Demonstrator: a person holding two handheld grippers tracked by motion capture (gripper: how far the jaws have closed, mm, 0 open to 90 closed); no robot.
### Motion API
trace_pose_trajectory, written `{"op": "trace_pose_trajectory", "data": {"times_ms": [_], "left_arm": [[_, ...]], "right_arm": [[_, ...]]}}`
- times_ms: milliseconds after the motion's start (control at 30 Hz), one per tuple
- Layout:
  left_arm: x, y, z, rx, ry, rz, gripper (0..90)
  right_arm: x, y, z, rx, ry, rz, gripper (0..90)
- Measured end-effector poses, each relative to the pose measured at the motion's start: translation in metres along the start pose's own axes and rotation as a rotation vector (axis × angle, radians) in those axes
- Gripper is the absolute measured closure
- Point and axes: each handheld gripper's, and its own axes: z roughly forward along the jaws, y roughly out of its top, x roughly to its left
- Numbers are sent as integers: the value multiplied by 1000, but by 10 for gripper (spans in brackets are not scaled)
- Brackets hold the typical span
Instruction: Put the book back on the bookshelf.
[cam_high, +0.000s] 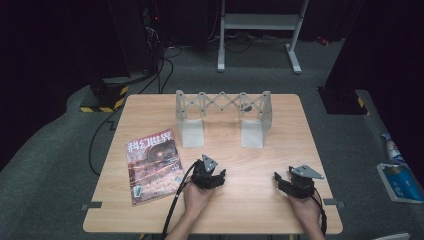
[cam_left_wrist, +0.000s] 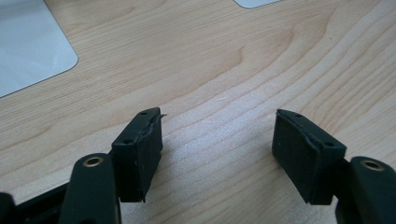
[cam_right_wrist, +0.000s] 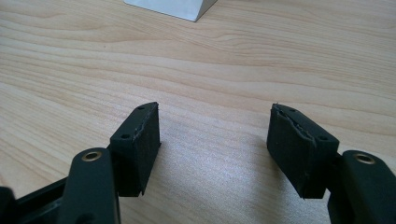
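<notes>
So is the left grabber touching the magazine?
Apart. In the high view, bare table shows between the left gripper and the magazine; in the left gripper view its open jaws hold nothing.

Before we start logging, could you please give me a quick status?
Left gripper open, empty. Right gripper open, empty. Magazine flat beside left gripper, untouched. Nothing between.

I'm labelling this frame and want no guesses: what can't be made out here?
- Magazine, high view: cover print too small to read.
- Small dark thing behind the grey rack, high view: too small to identify.
- Rack feet, gripper views: cut off by the top edge.
</notes>
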Motion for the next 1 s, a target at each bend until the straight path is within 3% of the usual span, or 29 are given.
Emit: {"op": "trace_pose_trajectory", "data": {"times_ms": [1000], "left_arm": [[0, 2, -2, 15, -31, 27, 336]], "right_arm": [[0, 0, 0, 0, -1, 0, 348]]}}
